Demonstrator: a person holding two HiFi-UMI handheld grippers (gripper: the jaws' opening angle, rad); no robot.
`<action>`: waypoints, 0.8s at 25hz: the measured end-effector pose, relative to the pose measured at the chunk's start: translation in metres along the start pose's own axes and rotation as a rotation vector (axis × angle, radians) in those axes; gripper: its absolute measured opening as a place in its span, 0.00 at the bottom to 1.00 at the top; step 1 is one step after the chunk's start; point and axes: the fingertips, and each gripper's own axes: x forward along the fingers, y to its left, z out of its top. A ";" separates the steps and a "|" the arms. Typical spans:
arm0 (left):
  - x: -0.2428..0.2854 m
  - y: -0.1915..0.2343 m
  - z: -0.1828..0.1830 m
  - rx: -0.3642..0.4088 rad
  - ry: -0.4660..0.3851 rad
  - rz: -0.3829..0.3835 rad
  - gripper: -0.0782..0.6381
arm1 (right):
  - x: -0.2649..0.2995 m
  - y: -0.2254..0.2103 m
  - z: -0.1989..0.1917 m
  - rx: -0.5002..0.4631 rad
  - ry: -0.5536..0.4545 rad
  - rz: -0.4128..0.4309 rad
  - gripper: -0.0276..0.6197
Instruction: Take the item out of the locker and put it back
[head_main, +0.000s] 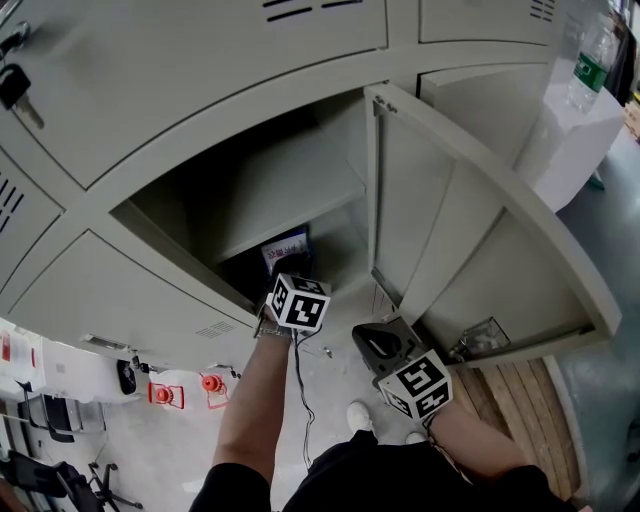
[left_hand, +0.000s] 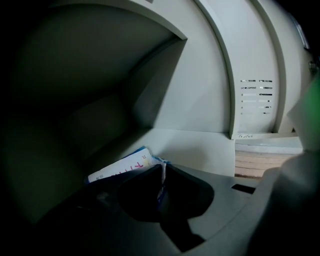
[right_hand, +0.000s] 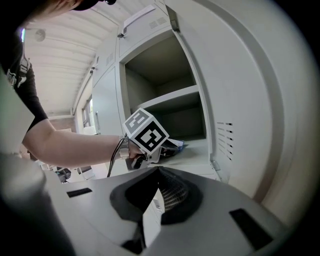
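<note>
As they reach into the open locker (head_main: 200, 130), left tongs (left_hand: 161, 171): closed on a thin edge of the packet (left_hand: 122, 167), with blue film showing between the jaws.
Packet place: lying on the compartment floor (left_hand: 200, 145) under the shelf (head_main: 290, 185), not yet out.
Right tongs (right_hand: 158, 172): tips pressed together with nothing in them, held outside beside the door (head_main: 480, 200).
Risk, grip: only an edge is caught, so the slick film may slide free on the pull.
Risk, path: the packet could snag on the locker's front edge, or the left tongs could knock the shelf if lifted too soon.
Risk, door: it hangs open near the right tongs, and a bump could swing it into the way.
Count: one packet, one shelf, one open door, two tongs.
</note>
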 end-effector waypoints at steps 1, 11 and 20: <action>-0.001 0.000 0.000 -0.010 -0.005 0.003 0.16 | -0.002 0.000 0.000 -0.001 -0.001 -0.001 0.12; -0.033 -0.013 0.003 -0.077 -0.057 0.036 0.15 | -0.023 0.008 -0.003 -0.019 -0.020 0.015 0.12; -0.088 -0.043 0.005 -0.104 -0.094 0.081 0.15 | -0.065 0.027 -0.007 -0.049 -0.041 0.059 0.12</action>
